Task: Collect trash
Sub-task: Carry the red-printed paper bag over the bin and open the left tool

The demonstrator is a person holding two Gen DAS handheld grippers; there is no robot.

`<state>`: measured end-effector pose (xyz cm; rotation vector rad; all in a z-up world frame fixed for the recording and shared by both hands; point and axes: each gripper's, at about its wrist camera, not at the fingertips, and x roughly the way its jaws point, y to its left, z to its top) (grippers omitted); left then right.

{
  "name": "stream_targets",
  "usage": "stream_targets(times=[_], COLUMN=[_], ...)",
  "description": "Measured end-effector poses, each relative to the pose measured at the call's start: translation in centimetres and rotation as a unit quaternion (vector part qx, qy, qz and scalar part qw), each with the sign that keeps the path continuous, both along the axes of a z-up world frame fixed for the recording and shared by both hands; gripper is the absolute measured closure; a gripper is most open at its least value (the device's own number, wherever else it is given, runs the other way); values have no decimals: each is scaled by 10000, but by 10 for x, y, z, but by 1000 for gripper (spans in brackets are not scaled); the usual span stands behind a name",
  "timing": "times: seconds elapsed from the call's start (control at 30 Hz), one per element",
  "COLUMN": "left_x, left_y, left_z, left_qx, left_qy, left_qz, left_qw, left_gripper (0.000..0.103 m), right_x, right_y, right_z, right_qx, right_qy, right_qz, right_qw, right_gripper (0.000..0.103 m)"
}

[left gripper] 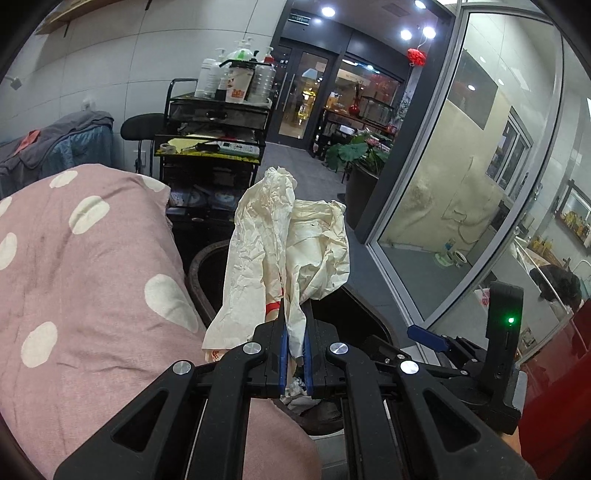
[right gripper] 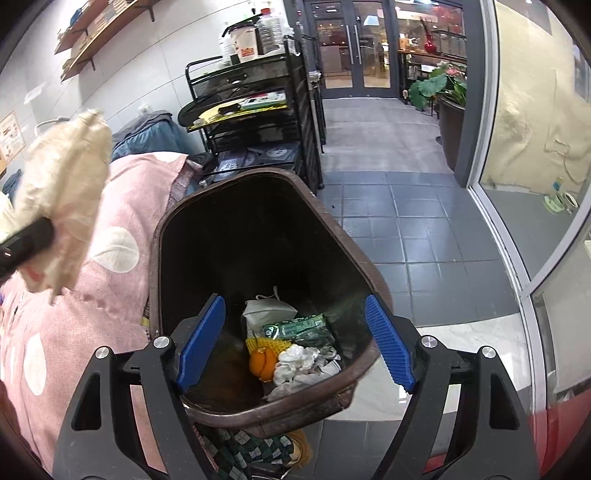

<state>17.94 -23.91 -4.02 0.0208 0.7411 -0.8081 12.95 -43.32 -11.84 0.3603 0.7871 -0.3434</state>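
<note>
the left gripper (left gripper: 294, 345) has its blue pads pinched on a crumpled cream paper bag (left gripper: 284, 243) with red print, held up above the brown trash bin (right gripper: 369, 273), just beside the pink polka-dot quilt (left gripper: 85, 258). the right gripper (right gripper: 295, 341) hangs over the bin's mouth with its jaws spread wide, gripping nothing. inside the bin lie white tissues (right gripper: 297, 360), a green wrapper (right gripper: 299, 328) and what looks like orange peel (right gripper: 262, 363) (partly hidden).

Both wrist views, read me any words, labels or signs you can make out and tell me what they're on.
No text reads clearly.
Paper bag in the left gripper: red print, creased, unreadable.
Paper cup on the cart: red logo, blurred.
Green wrapper in the trash bin: print too small.
Green sign above the door: blurred.
</note>
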Motion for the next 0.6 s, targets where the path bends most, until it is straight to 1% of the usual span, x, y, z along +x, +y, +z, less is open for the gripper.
stream_targets(times=[0.13, 0.2, 0.27, 0.3, 0.37, 0.43, 0.53, 0.6], left_x=[6, 10, 13, 15, 17, 18, 16, 14], left_y=[-11, -17, -23, -26, -30, -34, -31, -29], left_z=[-9, -15, -21, -24, -28, -30, -28, -26], left_qx=[143, 250, 335, 395, 525, 540, 462, 452], left_qy=[148, 206, 282, 315, 323, 305, 223, 156], left_qz=[-109, -156, -189, -197, -216, -187, -95, -57], left_qw=[9997, 9994, 9989, 9985, 9979, 9979, 9986, 9988], left_gripper=[96, 96, 96, 93, 79, 43, 23, 17], right_x=[-4, -8, -10, -11, -11, -12, -13, -13], right_y=[-9, -13, -16, -18, -20, -22, -25, -28], right_z=[-2, -2, -2, -3, -4, -4, -4, -4], right_qx=[-14, -8, -15, -15, -21, -24, -24, -45], right_qy=[39, 49, 52, 76, 103, 119, 123, 130], right_qz=[-131, -210, -266, -280, -311, -343, -414, -472], right_qw=[9999, 9998, 9996, 9996, 9995, 9993, 9991, 9988], right_gripper=[25, 21, 19, 19, 19, 19, 18, 15])
